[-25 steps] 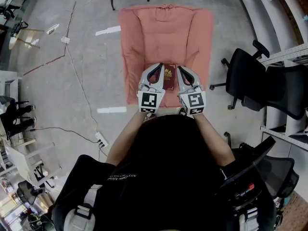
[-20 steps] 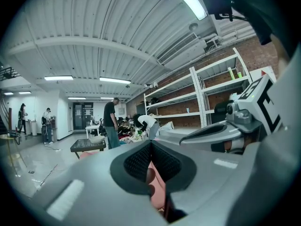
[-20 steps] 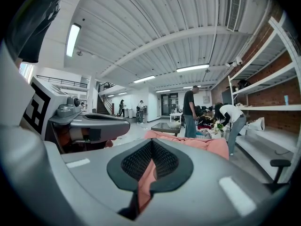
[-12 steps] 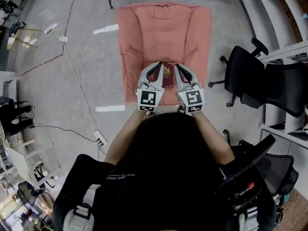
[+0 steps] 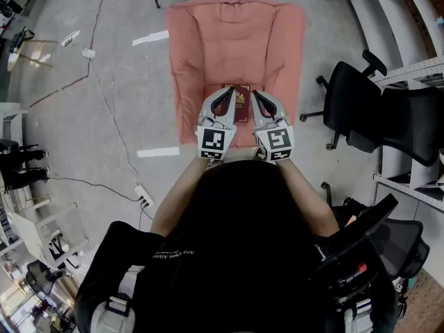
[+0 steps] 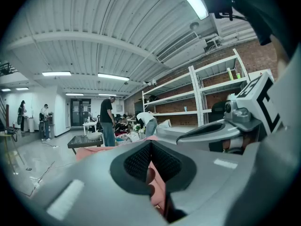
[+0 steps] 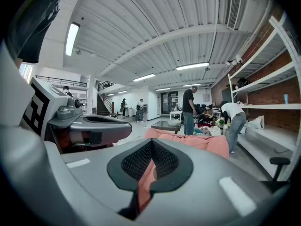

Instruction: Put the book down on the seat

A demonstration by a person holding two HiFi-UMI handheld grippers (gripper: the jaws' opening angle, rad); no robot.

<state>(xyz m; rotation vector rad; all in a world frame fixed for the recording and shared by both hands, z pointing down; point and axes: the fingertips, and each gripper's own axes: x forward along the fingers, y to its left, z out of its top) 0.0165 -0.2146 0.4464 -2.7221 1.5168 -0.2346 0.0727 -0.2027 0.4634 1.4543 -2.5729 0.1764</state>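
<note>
A dark red book [image 5: 240,105] with a gold emblem sits over the front of the pink armchair seat [image 5: 236,44]. It is flanked closely by both grippers. My left gripper [image 5: 226,97] is at the book's left edge and my right gripper [image 5: 255,97] at its right edge, and both have their jaws shut. The book looks pressed between the two grippers' sides rather than inside either one's jaws. Whether it touches the cushion I cannot tell. In the left gripper view the shut jaws [image 6: 151,161] show a sliver of the book's edge [image 6: 160,207] below them. The right gripper [image 7: 151,163] points over the pink chair [image 7: 197,142].
A black office chair [image 5: 357,109] stands right of the armchair, with metal shelving [image 5: 416,82] beyond it. A cable and power strip [image 5: 144,198] lie on the grey floor to the left. A low black table [image 6: 84,142] and several people stand far across the room.
Both grippers and the book between them have moved forward, further over the seat cushion. The jaws stayed shut.
</note>
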